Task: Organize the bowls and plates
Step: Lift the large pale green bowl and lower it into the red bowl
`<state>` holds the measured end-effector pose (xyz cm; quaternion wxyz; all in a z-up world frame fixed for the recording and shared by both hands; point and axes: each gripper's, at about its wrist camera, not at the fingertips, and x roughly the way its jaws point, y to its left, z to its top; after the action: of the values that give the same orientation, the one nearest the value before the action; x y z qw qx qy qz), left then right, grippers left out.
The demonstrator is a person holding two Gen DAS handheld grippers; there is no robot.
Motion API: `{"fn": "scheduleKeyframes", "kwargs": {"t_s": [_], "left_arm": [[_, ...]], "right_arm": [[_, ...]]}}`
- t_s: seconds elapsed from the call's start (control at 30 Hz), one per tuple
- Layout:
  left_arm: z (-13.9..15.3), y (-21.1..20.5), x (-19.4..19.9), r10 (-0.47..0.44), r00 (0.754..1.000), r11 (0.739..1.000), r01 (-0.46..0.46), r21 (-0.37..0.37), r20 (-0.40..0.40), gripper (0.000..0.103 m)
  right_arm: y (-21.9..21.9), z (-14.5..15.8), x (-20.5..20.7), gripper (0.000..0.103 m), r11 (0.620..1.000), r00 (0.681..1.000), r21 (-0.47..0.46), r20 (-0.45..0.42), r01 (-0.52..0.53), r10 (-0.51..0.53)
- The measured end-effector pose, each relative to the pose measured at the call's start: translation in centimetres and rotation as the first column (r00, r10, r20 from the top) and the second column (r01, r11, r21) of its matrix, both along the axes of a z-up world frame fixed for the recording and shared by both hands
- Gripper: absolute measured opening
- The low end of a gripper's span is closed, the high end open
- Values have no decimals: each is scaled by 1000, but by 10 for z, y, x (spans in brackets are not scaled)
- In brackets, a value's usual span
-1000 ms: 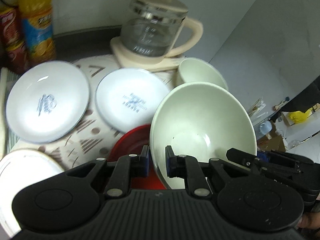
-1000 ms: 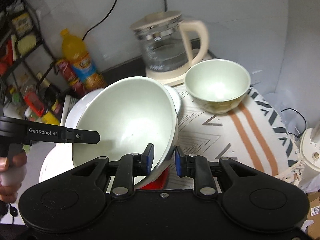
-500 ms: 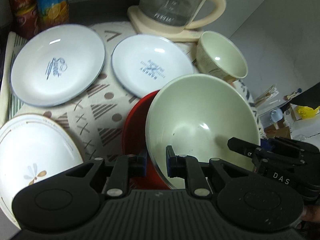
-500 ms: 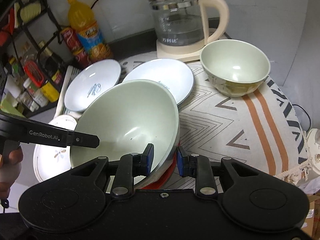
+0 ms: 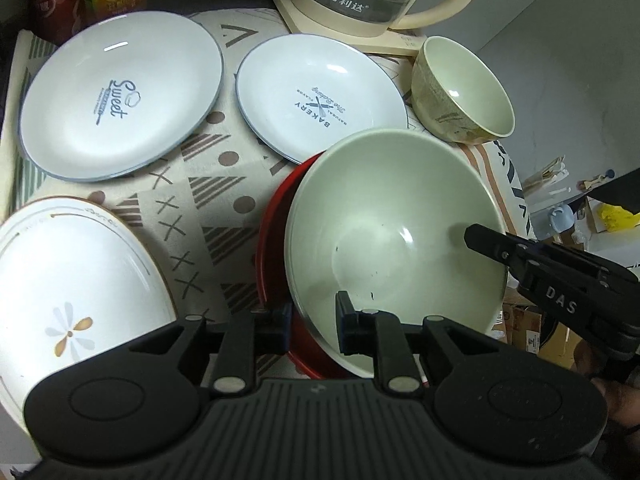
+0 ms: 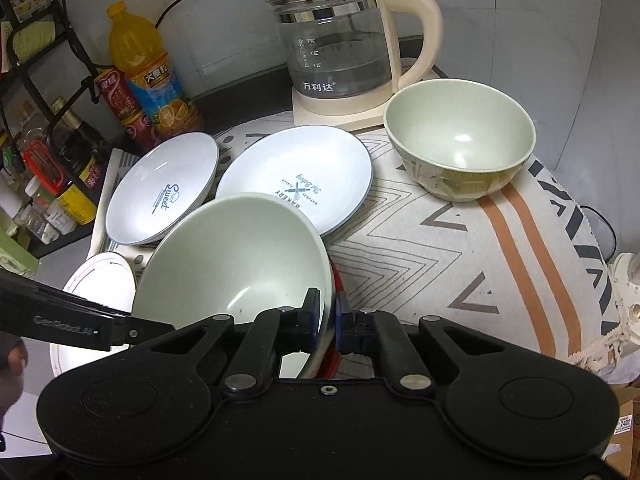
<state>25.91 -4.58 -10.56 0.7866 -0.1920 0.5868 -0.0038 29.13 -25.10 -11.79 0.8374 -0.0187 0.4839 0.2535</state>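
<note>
Two claws grip one large pale green bowl, which sits tilted in a red dish at the near edge of the counter. The left claw is clamped on the bowl's near rim, one finger inside and one outside; the right claw pinches the rim on the opposite side. Just beyond the bowl lies a white plate marked "Bakery", its edge touching or slightly tucked under the red dish. A second plate marked "Sweet" lies just beside it, and a flower-print plate sits at the near left. A smaller green bowl stands upright near the glass kettle. The right wrist view alone shows bare patterned cloth to the right of the dishes, plus an orange juice bottle. The left view alone shows the flower print.
</note>
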Motion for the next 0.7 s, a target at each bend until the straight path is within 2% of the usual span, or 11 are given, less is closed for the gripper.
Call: {"fn": "scheduleKeyframes", "kwargs": {"t_s": [0.23, 0.43, 0.53, 0.7], "left_arm": [[11, 8, -5, 9, 1000, 1000, -9, -12, 4, 21], [27, 21, -10, 62, 996, 998, -63, 16, 62, 32], [30, 26, -6, 86, 993, 996, -88, 17, 80, 37], [36, 23, 4, 92, 988, 995, -96, 23, 122, 54]], "right_arm": [[3, -1, 3, 6, 1000, 1000, -6, 10, 9, -9], [10, 0, 1, 5, 1000, 1000, -23, 14, -14, 14], [9, 6, 0, 21, 1000, 1000, -2, 18, -17, 17], [-1, 23, -2, 36, 999, 998, 35, 56, -8, 6]]}}
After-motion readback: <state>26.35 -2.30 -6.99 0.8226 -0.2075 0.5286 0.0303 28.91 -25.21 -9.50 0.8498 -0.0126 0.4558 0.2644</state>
